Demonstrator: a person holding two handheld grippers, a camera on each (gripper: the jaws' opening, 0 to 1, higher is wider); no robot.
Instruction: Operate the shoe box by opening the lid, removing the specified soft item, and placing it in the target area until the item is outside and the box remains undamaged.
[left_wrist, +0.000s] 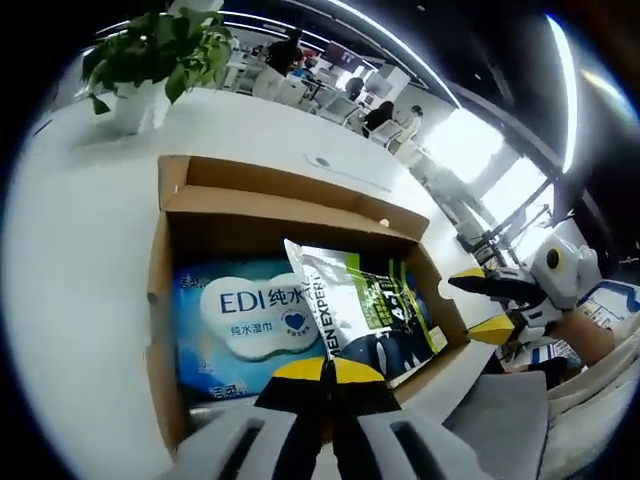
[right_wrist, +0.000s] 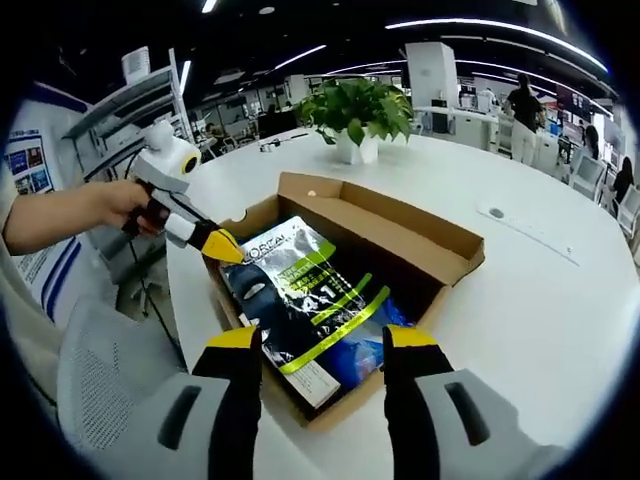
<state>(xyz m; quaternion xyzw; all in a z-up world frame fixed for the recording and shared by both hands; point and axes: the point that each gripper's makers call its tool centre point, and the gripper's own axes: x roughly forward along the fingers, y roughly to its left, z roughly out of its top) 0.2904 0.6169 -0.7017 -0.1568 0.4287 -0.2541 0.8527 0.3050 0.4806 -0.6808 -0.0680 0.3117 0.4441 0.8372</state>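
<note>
White table (right_wrist: 560, 300) — shoe box (right_wrist: 400, 225), plant (potted) (right_wrist: 360, 120)

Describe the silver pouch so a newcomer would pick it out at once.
On the white table sits an open cardboard box. The pouch lies slanted inside, atop a blue wipes pack; only it is silver and black with lime-green stripes.

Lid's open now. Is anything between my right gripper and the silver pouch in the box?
Nothing visible. The right gripper is open just short of the silver pouch, which lies on top in the open shoe box. The left gripper is at the box's far edge.
</note>
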